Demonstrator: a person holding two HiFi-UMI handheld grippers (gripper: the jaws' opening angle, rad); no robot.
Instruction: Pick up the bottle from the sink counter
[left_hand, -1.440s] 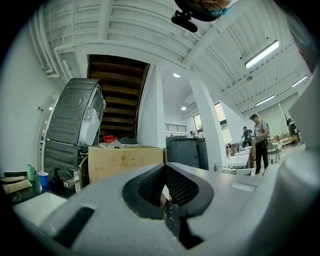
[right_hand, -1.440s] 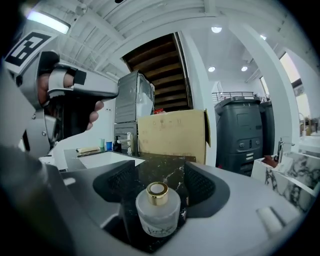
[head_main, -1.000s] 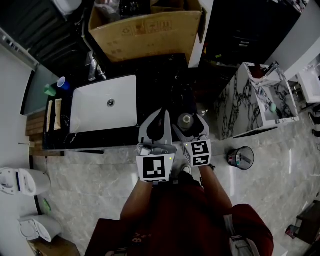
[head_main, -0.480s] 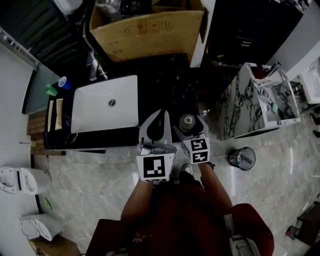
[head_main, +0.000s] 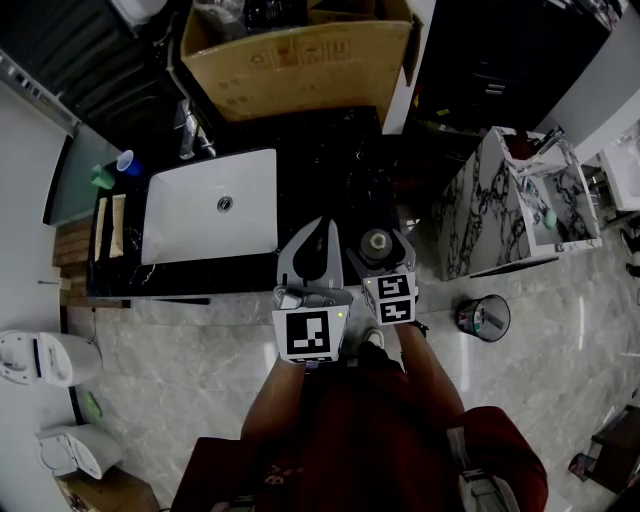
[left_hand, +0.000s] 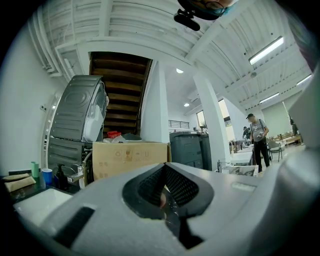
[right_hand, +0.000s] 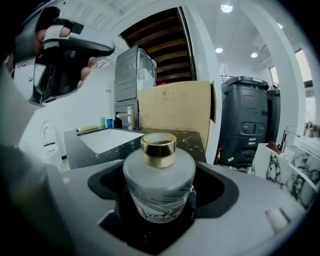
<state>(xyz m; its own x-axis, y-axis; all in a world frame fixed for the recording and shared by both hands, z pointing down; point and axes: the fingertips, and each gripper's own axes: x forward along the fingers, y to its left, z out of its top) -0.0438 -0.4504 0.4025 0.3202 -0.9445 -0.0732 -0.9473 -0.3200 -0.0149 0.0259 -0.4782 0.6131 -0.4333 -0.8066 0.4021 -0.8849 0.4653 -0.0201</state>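
Right gripper (head_main: 377, 250) clamped the frosted glass bottle (right_hand: 159, 175), with its gold collar, by the lower body. Bottle was right of the white sink (head_main: 190, 215), over the black counter (head_main: 320, 170) front edge, possibly lifted clear; contact not visible. Left gripper (head_main: 322, 232) just beside, jaws together, empty.

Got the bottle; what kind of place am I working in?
Likely a mock bathroom inside a big open hall: a white sink in a black counter, a toilet nearby, and a high beamed ceiling overhead.
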